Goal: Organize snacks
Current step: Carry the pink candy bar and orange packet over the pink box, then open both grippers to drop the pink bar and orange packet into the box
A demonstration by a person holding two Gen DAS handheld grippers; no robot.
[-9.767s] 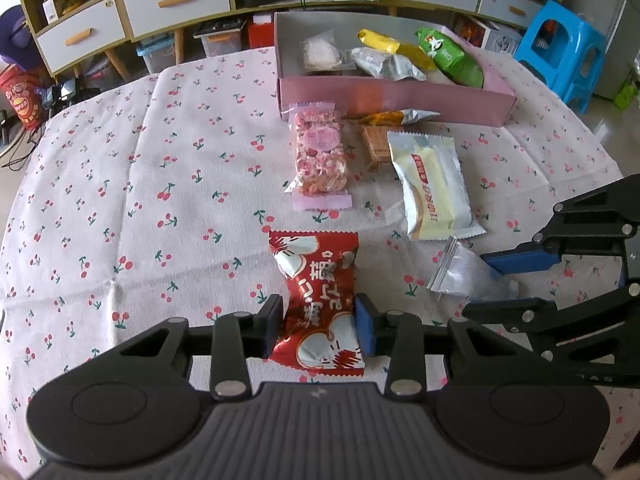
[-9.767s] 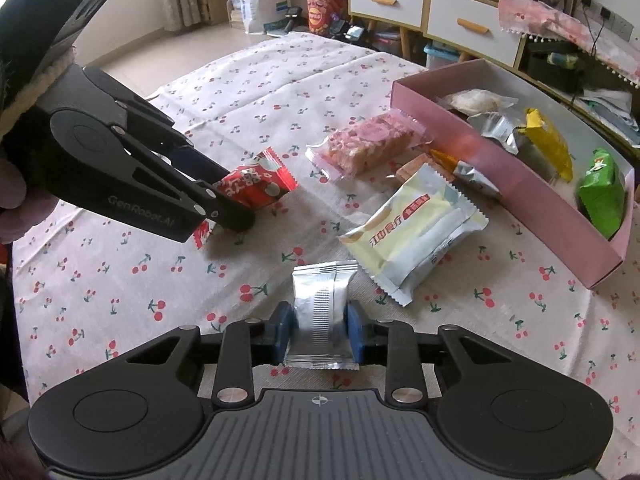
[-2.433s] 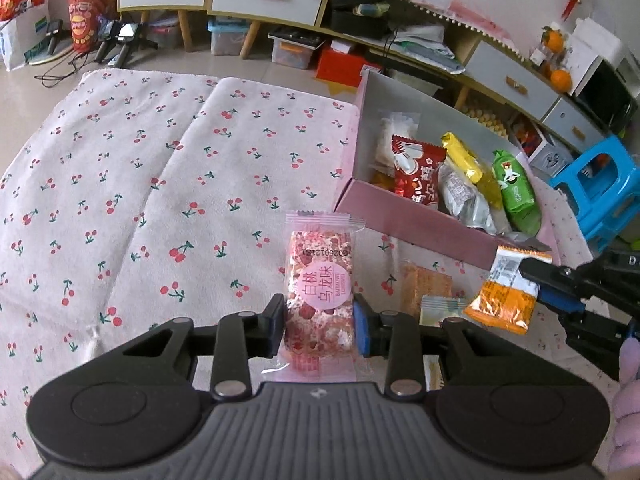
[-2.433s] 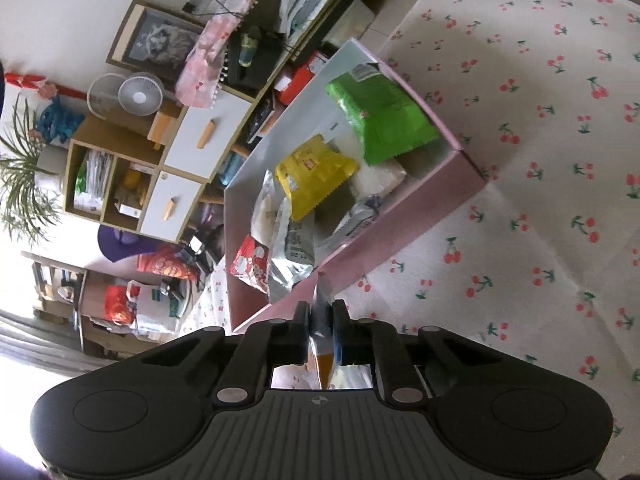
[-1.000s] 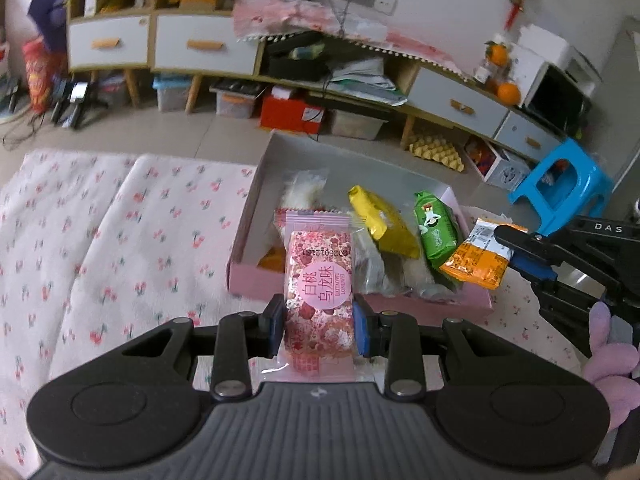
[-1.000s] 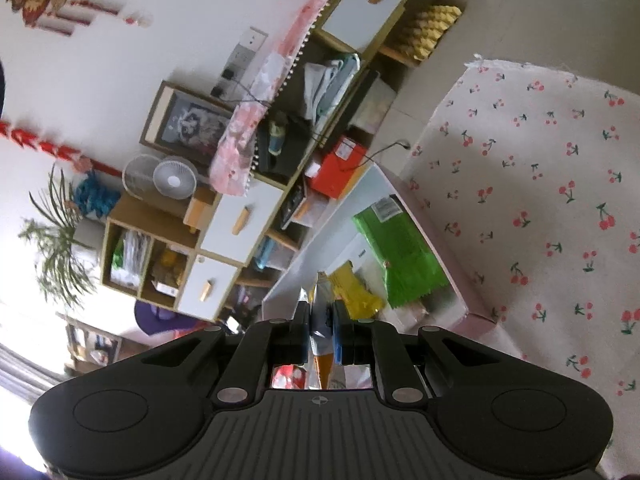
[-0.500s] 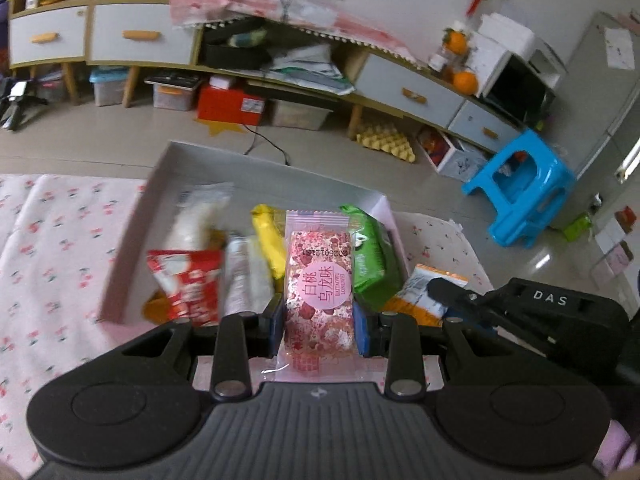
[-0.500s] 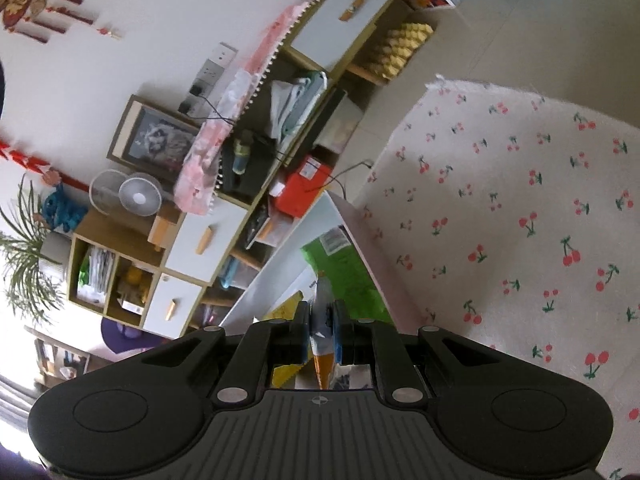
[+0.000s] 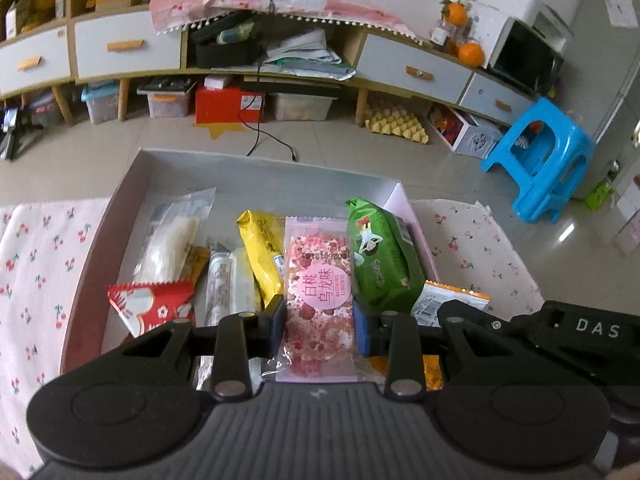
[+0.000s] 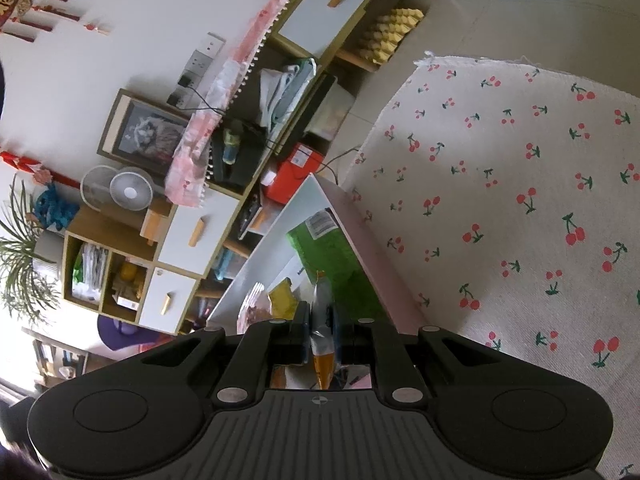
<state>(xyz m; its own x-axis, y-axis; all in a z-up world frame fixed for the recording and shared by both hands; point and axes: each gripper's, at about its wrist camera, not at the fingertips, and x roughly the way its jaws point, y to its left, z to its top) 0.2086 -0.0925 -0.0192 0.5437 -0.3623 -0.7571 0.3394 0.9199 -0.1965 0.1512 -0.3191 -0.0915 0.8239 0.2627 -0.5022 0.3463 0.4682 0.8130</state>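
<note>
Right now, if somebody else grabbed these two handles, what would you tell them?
Left gripper: jaws shut on the pink snack pack, held over the pink box.
Right gripper: jaws shut on the orange packet, edge-on, at the box's right end.
Done: red packet, yellow packet, green packet and a clear pack lie in the box.
Left: let both held snacks go into the box. Other loose snacks are out of view, so check the table.

Pink box (image 9: 120,200) sits on a white cloth (image 10: 520,200) with red cherries. Inside: green bag (image 9: 380,256), yellow pack (image 9: 262,248), red-white packet (image 9: 150,306). Stool (image 9: 538,160) is bright blue.
</note>
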